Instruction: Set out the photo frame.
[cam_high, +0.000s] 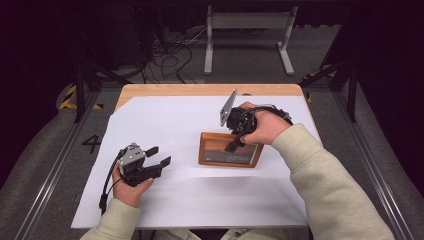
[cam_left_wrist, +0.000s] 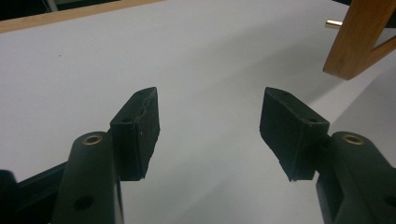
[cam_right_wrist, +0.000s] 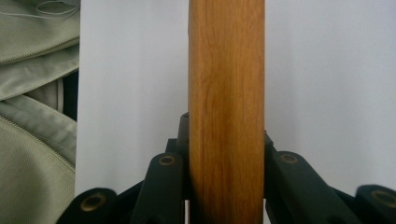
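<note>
The right gripper (cam_high: 235, 142) clamps the top edge of the brown wooden picture frame (cam_high: 210, 152), apparently propped upright mid-table on the white sheet (cam_high: 175, 195); the left gripper (cam_high: 159, 156) hovers nearby, jaws wide.

bare white sheet (cam_high: 165, 200) around, wooden frame (cam_high: 210, 150) mid-table

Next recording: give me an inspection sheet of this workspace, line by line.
Surface: wooden table covered by white paper sheet.
Job's things: wooden picture frame, tilted, its edge clamped.
Clutter: nothing seen.
Grippers: right gripper shut on the frame's wooden edge; left gripper open above the paper, nothing between its jaws.
Cables: black cable trails from the left gripper; loose wires on the floor.
Surroundings: grey metal stand, dark floor.
</note>
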